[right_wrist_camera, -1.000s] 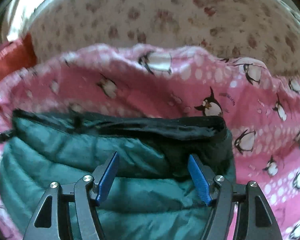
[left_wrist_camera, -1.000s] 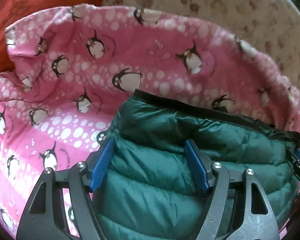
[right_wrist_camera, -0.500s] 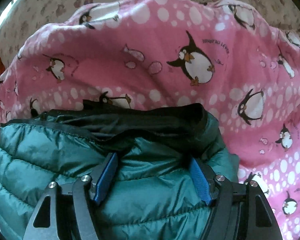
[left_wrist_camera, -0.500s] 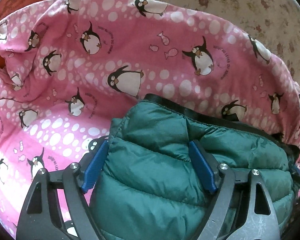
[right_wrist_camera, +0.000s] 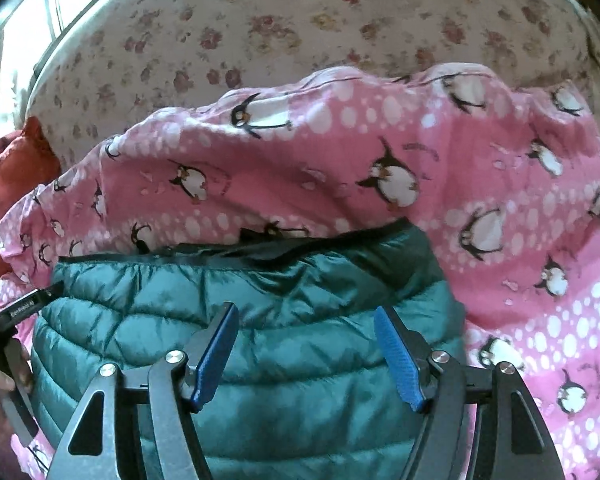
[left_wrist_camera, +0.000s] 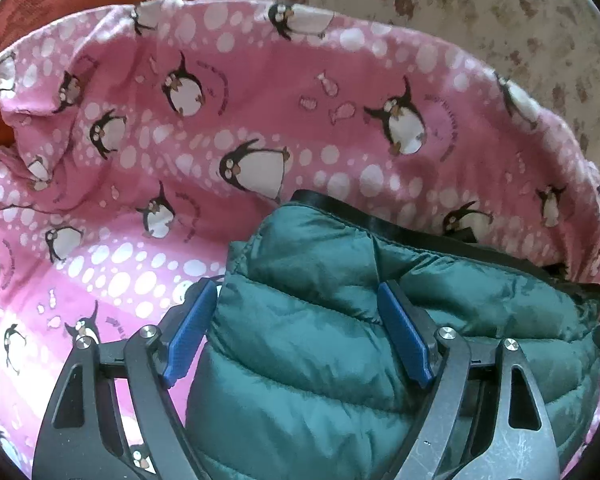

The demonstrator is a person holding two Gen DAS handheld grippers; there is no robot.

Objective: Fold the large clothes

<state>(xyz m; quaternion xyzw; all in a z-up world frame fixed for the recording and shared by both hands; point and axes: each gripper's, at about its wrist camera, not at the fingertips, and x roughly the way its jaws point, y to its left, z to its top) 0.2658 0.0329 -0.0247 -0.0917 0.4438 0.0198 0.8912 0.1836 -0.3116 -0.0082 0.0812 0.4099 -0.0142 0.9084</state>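
My left gripper [left_wrist_camera: 300,332] has just been opening; its blue pads now stand apart astride a puffy fold of the green quilted jacket [left_wrist_camera: 308,360], which fills the lower centre of both views. My right gripper [right_wrist_camera: 308,354] hangs spread over the same jacket, its pads clear of it. Underneath lies the pink penguin blanket [left_wrist_camera: 260,92]; its small printed words are unreadable. At the right view's left edge, a white label on the other gripper is too blurred to read.
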